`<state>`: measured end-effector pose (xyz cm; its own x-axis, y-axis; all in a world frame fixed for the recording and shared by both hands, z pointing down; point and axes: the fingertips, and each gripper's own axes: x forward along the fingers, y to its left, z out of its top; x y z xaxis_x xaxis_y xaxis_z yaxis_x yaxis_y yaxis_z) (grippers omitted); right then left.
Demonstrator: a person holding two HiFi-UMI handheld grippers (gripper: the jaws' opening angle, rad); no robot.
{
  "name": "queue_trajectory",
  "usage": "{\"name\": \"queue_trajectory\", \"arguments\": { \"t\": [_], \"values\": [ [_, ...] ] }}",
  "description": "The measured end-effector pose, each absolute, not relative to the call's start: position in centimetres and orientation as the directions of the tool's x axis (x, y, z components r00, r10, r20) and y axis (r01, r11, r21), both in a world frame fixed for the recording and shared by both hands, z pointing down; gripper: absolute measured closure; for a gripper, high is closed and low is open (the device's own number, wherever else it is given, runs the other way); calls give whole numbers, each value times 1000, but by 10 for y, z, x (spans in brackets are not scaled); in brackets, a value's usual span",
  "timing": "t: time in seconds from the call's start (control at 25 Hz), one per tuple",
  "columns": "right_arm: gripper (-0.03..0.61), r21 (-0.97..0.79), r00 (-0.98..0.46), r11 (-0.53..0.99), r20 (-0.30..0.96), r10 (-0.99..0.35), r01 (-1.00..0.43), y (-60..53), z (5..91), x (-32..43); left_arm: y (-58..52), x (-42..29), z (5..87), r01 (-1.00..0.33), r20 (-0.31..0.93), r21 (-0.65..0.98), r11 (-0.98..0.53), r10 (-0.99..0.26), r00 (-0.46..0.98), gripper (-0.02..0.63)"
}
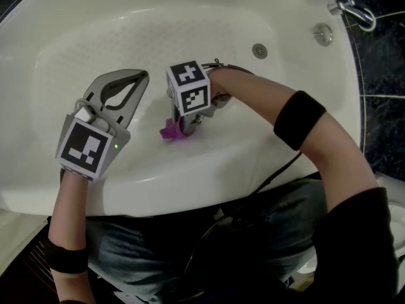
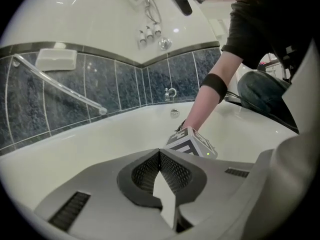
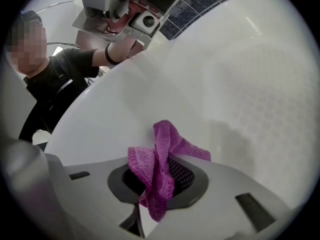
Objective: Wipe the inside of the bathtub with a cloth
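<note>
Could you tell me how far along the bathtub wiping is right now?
Done: the right gripper is shut on the purple cloth. In hand: it holds the cloth at the near inner wall of the bathtub. Left: seemingly most of it; no wiped streaks show. The left gripper is shut, empty.

My left gripper point(image 1: 143, 76) and right gripper point(image 1: 184, 129) are grey plastic, each bearing a black-and-white marker cube point(image 1: 188, 87). I wear a black top point(image 1: 354, 246), black wristbands point(image 1: 299, 120) and blue-grey jeans point(image 1: 158, 246).
</note>
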<state>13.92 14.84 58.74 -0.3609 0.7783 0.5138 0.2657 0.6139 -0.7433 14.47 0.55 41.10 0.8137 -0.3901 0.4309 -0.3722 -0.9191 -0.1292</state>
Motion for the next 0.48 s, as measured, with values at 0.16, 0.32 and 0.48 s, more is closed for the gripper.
{"name": "queue_trajectory", "arguments": {
  "t": [0.16,0.32,0.48],
  "values": [
    [489,-777,-313,620,566,762,104,150,600,235,19,212,416,-247,403,-103,-964,-267,875,614],
    [489,-776,-281,629,616,736,-53,148,605,323,33,266,417,-152,392,-76,-985,-170,904,614],
    [489,-746,-262,638,665,699,-192,146,604,397,46,312,405,-83,372,-71,-994,-104,922,614]
  ]
}}
